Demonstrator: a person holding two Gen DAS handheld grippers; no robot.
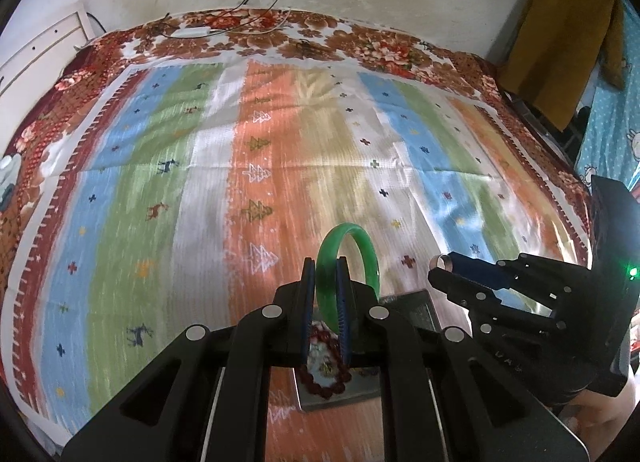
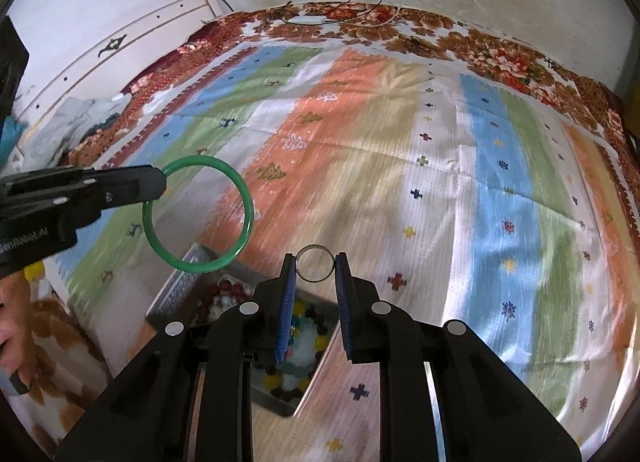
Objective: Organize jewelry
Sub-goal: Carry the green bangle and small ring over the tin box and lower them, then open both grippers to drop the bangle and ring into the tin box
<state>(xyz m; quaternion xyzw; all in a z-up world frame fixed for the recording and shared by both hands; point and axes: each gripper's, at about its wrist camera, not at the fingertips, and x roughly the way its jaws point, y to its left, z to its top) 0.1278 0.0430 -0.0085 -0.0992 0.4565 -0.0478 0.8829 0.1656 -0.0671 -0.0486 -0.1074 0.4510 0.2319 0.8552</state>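
Striped bedcover (image 1: 280, 166) below: left gripper (image 1: 325, 282) clamps the stiff, slippery, breakable green bangle (image 1: 370, 258) by its rim; right gripper (image 2: 315, 268) pinches a light metal ring (image 2: 315, 247).

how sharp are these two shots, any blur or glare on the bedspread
Left wrist view: striped bedspread streaked by motion blur, green bangle fairly crisp. Right wrist view: same streaking, bright glare on the cloth's right side, silver ring sharp. Both bend at the fisheye edges.

Green bangle (image 2: 199, 214); thin silver ring (image 2: 315, 268). Striped cloth (image 1: 280, 166) in orange, blue, green, white, with small crosses, trees, deer. Brown-red floral bedsheet (image 1: 360, 46). Dark red beads (image 1: 326, 382) in grey tray (image 1: 340, 400).
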